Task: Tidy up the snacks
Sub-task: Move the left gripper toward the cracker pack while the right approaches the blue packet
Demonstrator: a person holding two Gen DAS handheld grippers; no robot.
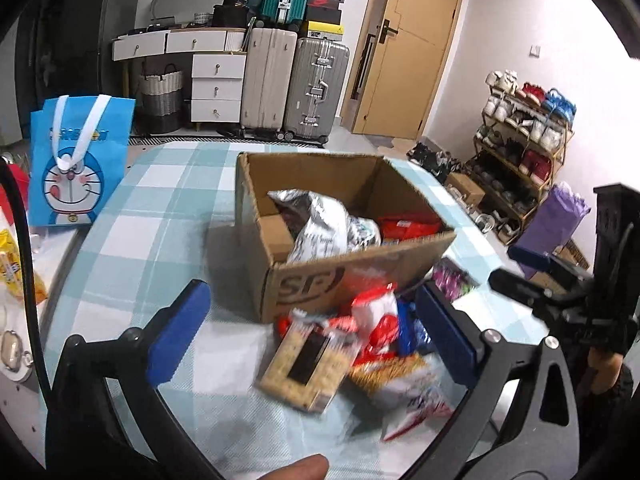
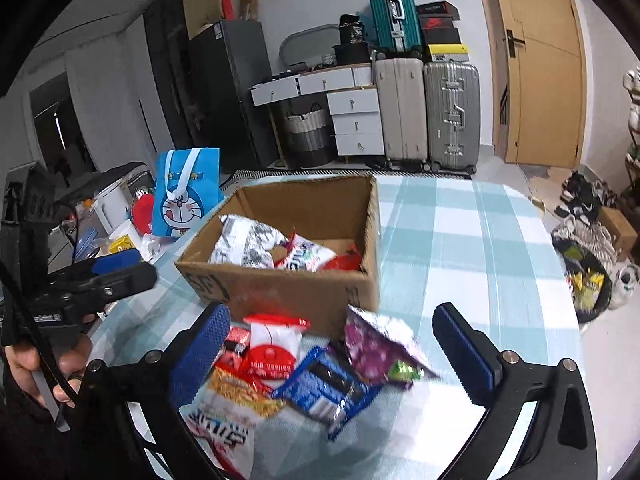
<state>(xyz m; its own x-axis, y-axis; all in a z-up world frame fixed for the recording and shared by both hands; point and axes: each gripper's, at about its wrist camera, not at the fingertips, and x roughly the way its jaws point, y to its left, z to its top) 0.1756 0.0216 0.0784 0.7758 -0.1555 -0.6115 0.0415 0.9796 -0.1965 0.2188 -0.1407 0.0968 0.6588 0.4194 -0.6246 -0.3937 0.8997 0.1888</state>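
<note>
An open cardboard box (image 1: 352, 268) stands on the checked tablecloth with a silver bag (image 1: 320, 220) and a red packet (image 1: 408, 224) inside; it also shows in the right wrist view (image 2: 280, 284). In front of it lies a heap of snacks: a tan cracker box (image 1: 308, 364), a red-and-white bag (image 1: 376, 316), a blue packet (image 2: 324, 388), a purple bag (image 2: 376, 344). My left gripper (image 1: 316, 336) is open above the heap, empty. My right gripper (image 2: 332, 348) is open above the heap, empty.
A blue Doraemon bag (image 1: 80, 160) stands at the table's left edge beside cluttered items (image 2: 116, 216). Suitcases (image 1: 296, 84), drawers and a door stand behind. A shoe rack (image 1: 520, 148) is on the right. The table's right edge (image 2: 560, 280) drops to the floor.
</note>
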